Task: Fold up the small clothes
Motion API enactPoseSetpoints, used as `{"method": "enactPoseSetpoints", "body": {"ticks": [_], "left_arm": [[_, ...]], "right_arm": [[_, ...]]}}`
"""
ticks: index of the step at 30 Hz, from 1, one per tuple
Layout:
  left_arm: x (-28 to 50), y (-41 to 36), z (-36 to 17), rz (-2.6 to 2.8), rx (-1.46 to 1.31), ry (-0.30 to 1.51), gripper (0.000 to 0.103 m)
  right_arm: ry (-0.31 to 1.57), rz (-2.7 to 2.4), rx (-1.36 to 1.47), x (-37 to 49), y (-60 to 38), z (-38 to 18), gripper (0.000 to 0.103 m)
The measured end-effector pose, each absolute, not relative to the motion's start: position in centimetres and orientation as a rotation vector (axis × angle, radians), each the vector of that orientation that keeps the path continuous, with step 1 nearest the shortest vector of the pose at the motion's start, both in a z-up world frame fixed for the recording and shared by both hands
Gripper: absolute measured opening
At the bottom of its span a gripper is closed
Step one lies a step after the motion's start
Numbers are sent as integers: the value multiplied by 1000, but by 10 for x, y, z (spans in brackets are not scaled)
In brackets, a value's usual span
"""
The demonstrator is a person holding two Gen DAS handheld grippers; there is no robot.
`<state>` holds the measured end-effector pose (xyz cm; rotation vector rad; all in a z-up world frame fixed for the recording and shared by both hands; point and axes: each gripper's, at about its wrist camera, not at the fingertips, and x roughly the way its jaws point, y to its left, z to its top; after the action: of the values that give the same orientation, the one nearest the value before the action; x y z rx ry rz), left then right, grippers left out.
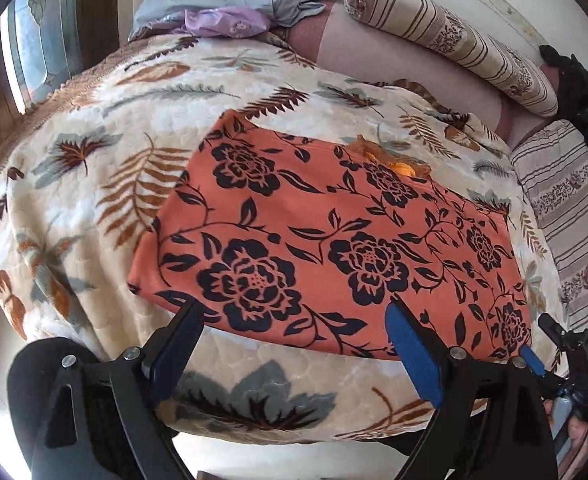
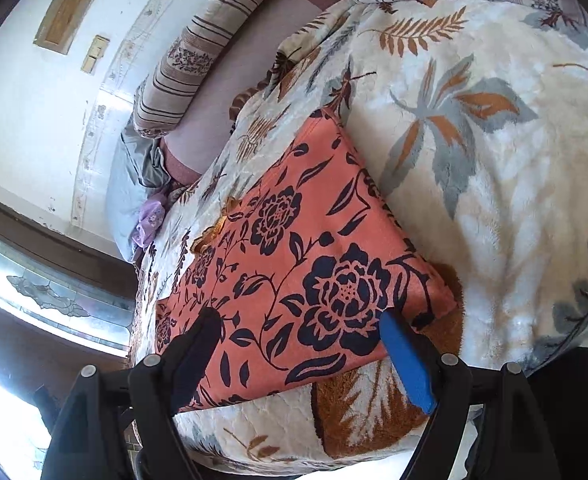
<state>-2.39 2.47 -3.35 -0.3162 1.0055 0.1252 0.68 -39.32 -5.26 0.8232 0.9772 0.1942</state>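
An orange garment with black flowers (image 1: 325,236) lies flat as a folded rectangle on a cream leaf-print blanket (image 1: 94,184). A small orange frill (image 1: 397,162) pokes out at its far edge. My left gripper (image 1: 294,306) is open and empty, its tips hovering at the garment's near edge. In the right wrist view the same garment (image 2: 305,264) lies ahead, and my right gripper (image 2: 297,314) is open and empty over its near end. The right gripper's body also shows at the right edge of the left wrist view (image 1: 573,356).
Striped bolster pillows (image 1: 453,36) and a grey cloth with a purple piece (image 1: 230,0) lie at the bed's far side. A black item (image 1: 581,96) sits at the far right. A window (image 2: 46,296) is on the left. The blanket (image 2: 493,160) spreads wide to the right.
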Motion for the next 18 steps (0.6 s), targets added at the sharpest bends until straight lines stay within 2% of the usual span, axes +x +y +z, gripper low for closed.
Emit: {"method": "enactPoseSetpoints", "body": {"ticks": [8, 10, 15, 18], "left_arm": [[-16, 6, -27, 99, -219, 939, 92], [-11, 7, -31, 66, -214, 924, 92], [10, 28, -88, 77, -269, 1105, 92], [4, 33, -88, 50, -255, 1068, 92]], "right_arm": [[900, 165, 769, -1, -396, -39, 84], [936, 157, 770, 3, -395, -45, 84], [997, 134, 768, 7, -395, -59, 84], [984, 125, 776, 5, -398, -59, 84]]}}
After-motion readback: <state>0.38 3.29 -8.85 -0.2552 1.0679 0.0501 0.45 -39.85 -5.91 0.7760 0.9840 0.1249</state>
